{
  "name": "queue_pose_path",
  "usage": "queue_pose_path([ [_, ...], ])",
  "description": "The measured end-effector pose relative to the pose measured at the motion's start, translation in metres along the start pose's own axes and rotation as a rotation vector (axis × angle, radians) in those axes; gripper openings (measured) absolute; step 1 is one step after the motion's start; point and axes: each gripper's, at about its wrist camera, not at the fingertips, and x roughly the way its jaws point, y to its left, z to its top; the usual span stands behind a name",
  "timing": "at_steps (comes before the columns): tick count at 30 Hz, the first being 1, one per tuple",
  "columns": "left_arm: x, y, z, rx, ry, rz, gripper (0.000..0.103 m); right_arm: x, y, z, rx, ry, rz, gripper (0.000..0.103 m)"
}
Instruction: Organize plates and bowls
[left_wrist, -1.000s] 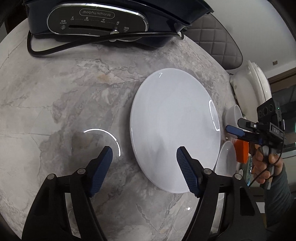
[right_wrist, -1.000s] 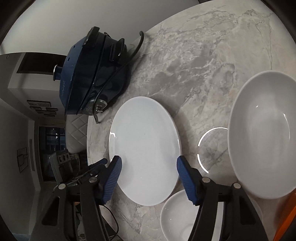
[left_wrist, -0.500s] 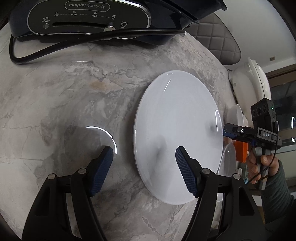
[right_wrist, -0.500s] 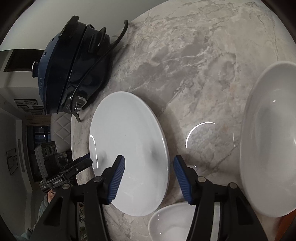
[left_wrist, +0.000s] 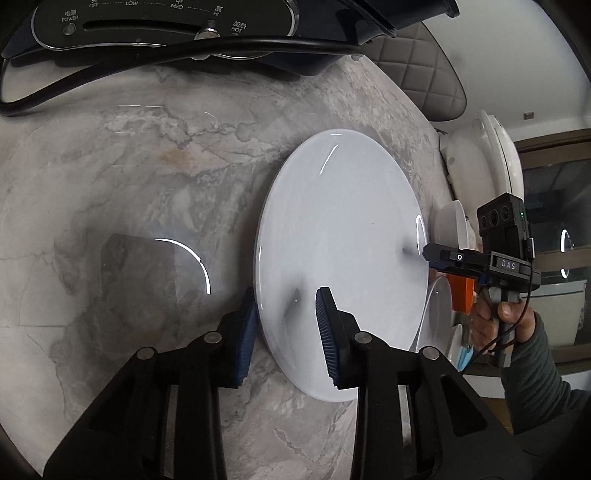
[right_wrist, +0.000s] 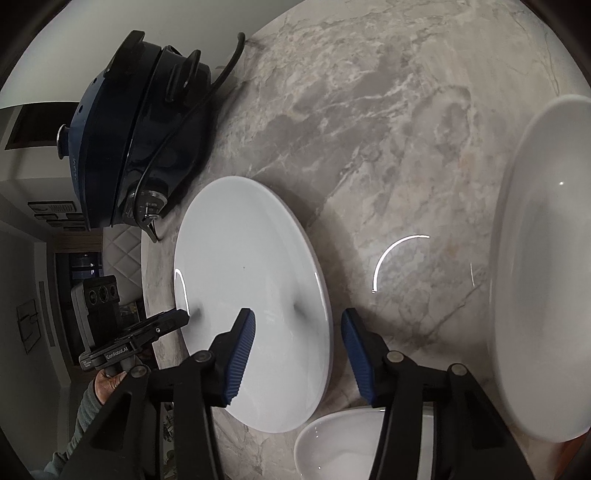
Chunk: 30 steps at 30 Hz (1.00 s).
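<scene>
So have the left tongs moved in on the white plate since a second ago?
Yes. The left tongs have narrowed and moved forward, toward the cooker, and now straddle the white plate's near rim.

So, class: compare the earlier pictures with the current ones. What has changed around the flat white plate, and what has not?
Both grippers closed in on the plate. The left gripper narrowed, its fingers now straddling the near rim; the right gripper straddles the opposite rim. Neither visibly clamps it yet. The plate stays flat on the marble table; the cooker and bowls are unmoved.
</scene>
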Motion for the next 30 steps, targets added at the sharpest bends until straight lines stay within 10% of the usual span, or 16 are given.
queue_pose_path([
  [8, 0.002, 0.002, 0.000, -0.024, 0.005, -0.013, 0.028, -0.001, -0.007, 0.001, 0.051, 0.028, 0.012, 0.043],
  [14, 0.000, 0.011, 0.001, -0.048, 0.004, 0.010, 0.012, -0.001, -0.011, 0.002, 0.056, 0.038, -0.042, 0.016],
  [30, -0.002, 0.009, 0.002, -0.050, -0.006, 0.050, 0.012, 0.001, -0.001, -0.002, -0.001, 0.028, -0.074, 0.015],
])
